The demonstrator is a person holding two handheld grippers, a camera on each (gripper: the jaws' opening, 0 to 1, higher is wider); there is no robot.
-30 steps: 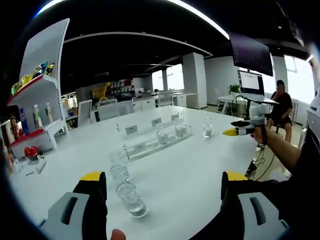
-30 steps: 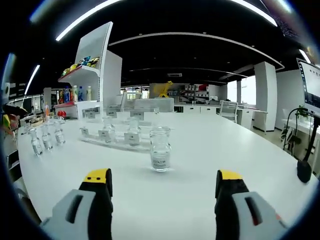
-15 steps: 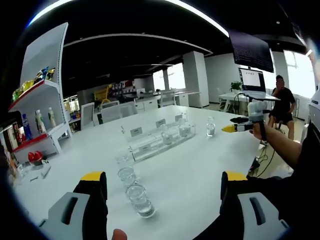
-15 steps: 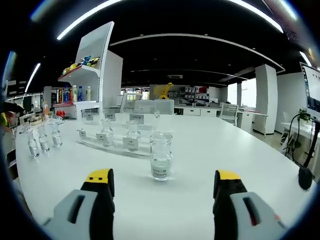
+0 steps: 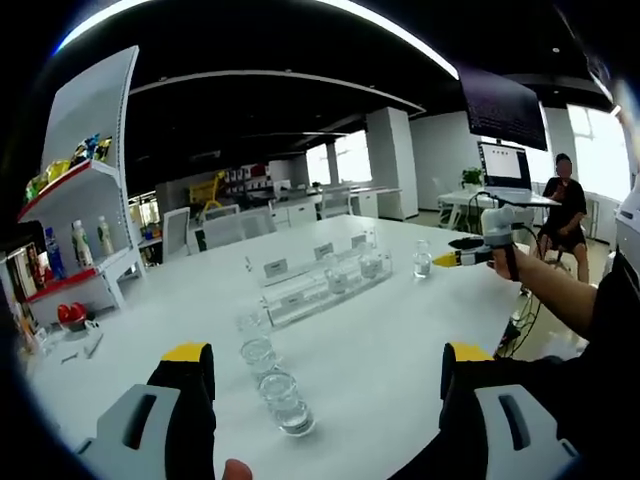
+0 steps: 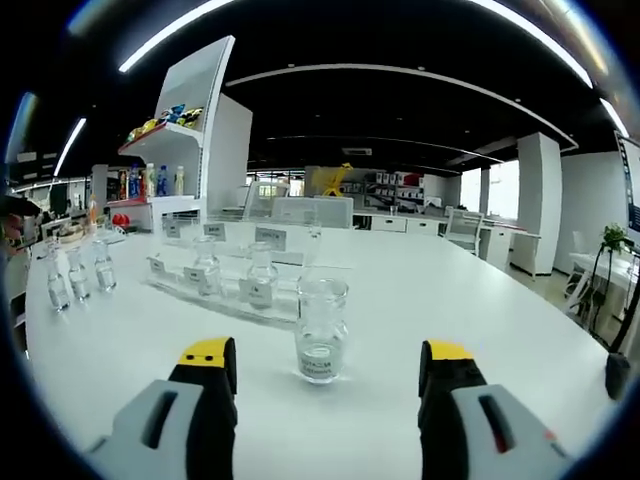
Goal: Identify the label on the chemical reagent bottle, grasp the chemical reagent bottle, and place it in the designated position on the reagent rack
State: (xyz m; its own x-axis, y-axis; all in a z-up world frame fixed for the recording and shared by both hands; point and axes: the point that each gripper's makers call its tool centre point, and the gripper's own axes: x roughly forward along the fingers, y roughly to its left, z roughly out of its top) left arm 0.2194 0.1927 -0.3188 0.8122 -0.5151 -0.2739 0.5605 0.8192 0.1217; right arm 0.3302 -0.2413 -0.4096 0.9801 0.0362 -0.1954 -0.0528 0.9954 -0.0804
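The chemical reagent bottle [image 5: 287,402] nearest the camera in the left gripper view is clear glass and stands on the white bench [image 5: 400,340], in the gap above the left gripper [image 5: 330,385]. That gripper's two yellow-tipped jaws are spread wide with nothing between them. Behind this bottle two more clear bottles stand in a line, three in the row [image 5: 262,360], running away toward the clear reagent rack [image 5: 320,285]. The rack lies farther along the bench, with white label cards on it and at least two bottles standing in it. Past the rack's far end a single bottle [image 5: 423,259] stands alone on the bench. The right gripper [image 5: 447,259] comes in from the right, held by a person's hand [image 5: 505,262], its yellow tip just beside that lone bottle; how wide it is open cannot be told from here. One person [image 5: 566,215] sits at a desk beyond the bench.

In the right gripper view the lone bottle [image 6: 321,343], bearing a small label, stands upright on the bench [image 6: 520,330], centred between the right gripper's [image 6: 328,375] wide-open jaws and untouched by either. Behind it sits the rack [image 6: 215,285], holding two bottles. Near the bench's left edge stands the row of three bottles [image 6: 76,278].
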